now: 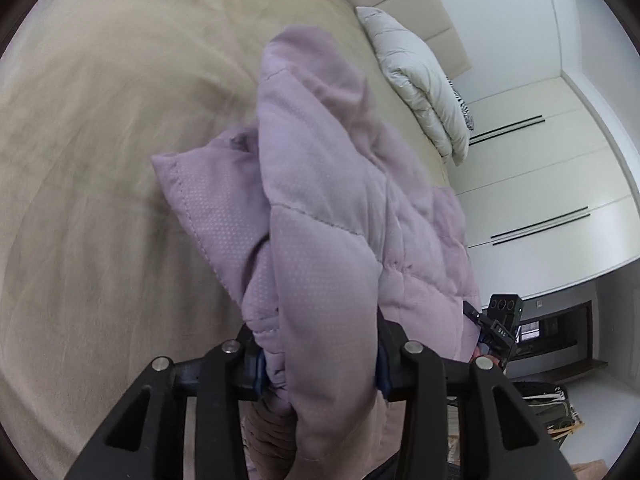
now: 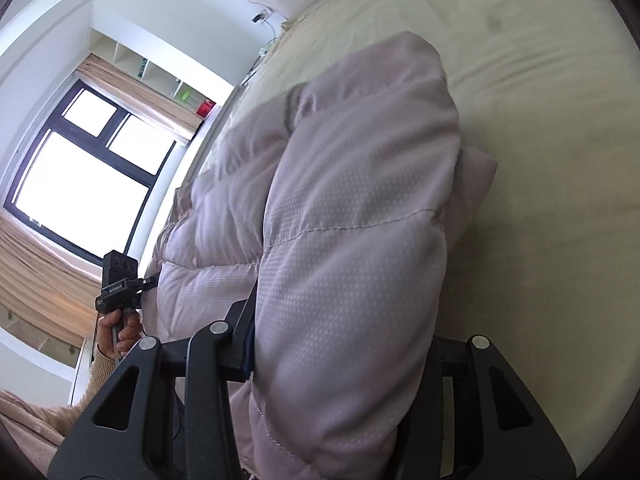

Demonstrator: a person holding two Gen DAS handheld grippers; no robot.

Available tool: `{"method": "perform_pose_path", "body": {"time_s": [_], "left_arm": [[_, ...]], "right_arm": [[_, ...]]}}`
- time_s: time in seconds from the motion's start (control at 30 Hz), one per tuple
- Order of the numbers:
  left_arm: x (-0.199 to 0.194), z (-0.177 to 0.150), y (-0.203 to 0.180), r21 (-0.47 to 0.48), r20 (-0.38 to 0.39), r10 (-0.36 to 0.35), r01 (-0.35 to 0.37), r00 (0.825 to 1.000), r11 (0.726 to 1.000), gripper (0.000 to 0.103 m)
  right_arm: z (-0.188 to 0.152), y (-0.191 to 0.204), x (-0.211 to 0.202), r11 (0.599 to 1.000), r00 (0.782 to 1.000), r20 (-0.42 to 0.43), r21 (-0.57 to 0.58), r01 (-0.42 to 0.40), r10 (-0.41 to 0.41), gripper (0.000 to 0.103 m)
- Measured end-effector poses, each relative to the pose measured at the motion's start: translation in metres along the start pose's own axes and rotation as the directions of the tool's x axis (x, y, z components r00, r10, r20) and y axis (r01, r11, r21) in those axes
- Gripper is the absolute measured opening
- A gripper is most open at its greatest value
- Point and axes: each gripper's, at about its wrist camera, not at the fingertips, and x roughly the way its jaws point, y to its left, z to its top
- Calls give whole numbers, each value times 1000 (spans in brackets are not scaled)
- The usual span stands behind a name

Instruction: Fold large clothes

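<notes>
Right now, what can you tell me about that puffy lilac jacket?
The jacket is pale lilac, quilted in stitched panels, with a fine dotted weave and soft padded bulk. It is bunched and draped, not flat, and hangs over a beige bed. The left gripper is clamped on one gathered part, the right gripper on another, so both lift it. A seamed edge sticks out to one side. No zip or label shows.

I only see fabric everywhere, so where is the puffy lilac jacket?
The puffy lilac jacket fills both wrist views, bunched over the beige bed, below the white pillow.
</notes>
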Motion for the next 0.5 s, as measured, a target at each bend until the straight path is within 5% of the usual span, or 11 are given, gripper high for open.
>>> {"method": "perform_pose_path", "body": {"time_s": [0.1,0.5], "left_arm": [[19,4,31,-110,11,-96,97,995,989,57],[4,-6,24,-53,58,-45,49,997,997,63]], "right_arm": [[-6,-30,26,998,999,13,59,-30,29,55],[-31,-57,21,993,998,30,109,-52,49,64]]}}
